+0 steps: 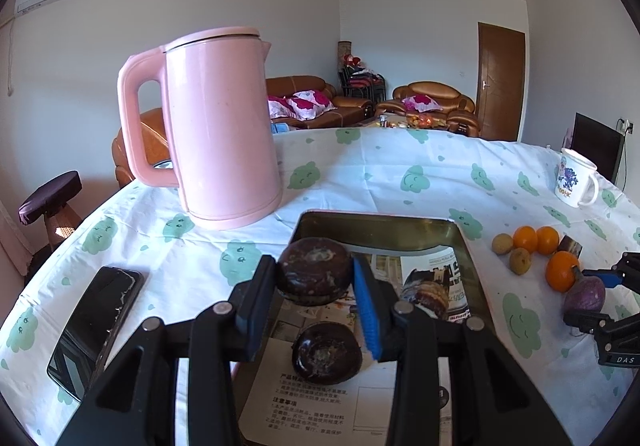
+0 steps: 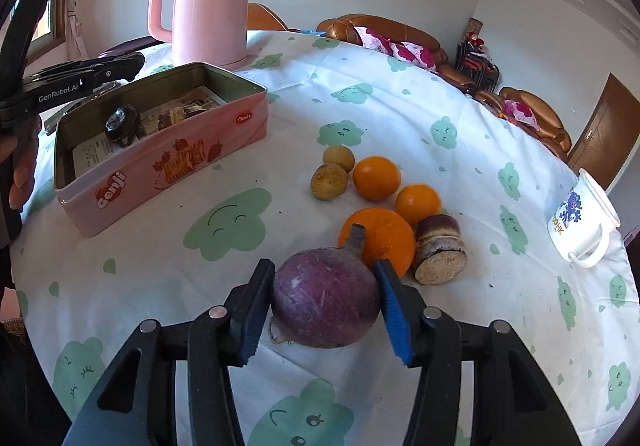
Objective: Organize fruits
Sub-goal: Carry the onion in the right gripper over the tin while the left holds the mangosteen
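My left gripper (image 1: pixel 314 261) is shut on a dark brown round fruit (image 1: pixel 314 276) and holds it above the open pink tin (image 1: pixel 384 219). A second dark fruit (image 1: pixel 326 352) lies on the paper inside the tin. My right gripper (image 2: pixel 324 266) is low over the tablecloth, shut on a purple fruit (image 2: pixel 326 306) with a stub stem that rests on the cloth. Just beyond it lie three oranges (image 2: pixel 376 177), two tan round fruits (image 2: pixel 329 181) and a brown cut piece (image 2: pixel 440 250). From the right wrist view the tin (image 2: pixel 160 165) stands to the left.
A pink kettle (image 1: pixel 224 125) stands behind the tin. A black phone (image 1: pixel 96 326) lies at the left near the table edge. A white mug (image 2: pixel 584 221) stands at the right edge. A person's hand (image 2: pixel 24 165) shows at the far left.
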`<state>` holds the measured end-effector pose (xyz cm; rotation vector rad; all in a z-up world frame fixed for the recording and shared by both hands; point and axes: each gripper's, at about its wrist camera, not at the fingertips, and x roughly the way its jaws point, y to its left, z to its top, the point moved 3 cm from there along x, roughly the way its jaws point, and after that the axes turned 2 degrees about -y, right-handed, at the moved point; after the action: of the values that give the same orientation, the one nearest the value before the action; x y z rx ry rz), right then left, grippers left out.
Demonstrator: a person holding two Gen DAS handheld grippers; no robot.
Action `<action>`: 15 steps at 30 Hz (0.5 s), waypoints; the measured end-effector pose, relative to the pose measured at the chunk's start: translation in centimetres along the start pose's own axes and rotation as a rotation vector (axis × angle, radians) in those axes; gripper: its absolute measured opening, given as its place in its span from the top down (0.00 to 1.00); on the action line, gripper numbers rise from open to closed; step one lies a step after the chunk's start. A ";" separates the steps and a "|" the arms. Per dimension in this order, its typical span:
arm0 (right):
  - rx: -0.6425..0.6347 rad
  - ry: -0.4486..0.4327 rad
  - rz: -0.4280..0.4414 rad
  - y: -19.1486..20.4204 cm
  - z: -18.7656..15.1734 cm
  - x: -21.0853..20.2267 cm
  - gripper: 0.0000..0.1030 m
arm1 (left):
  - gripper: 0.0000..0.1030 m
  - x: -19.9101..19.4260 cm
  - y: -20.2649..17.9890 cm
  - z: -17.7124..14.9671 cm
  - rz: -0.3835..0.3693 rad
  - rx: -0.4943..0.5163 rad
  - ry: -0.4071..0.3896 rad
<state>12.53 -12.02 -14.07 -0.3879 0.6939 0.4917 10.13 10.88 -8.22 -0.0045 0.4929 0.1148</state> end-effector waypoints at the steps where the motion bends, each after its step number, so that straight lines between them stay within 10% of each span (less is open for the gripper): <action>1: 0.005 -0.006 0.007 0.0 -0.1 0.0 0.49 | 0.61 -0.1 -0.1 0.0 0.000 0.002 -0.003; 15: -0.133 -0.213 0.129 6.7 7.9 -3.2 0.49 | 0.61 -0.1 1.4 0.3 0.017 0.000 0.001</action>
<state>10.76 -3.64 -7.50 -0.4098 0.4824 0.6931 10.03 12.23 -7.90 -0.0008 0.4944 0.1313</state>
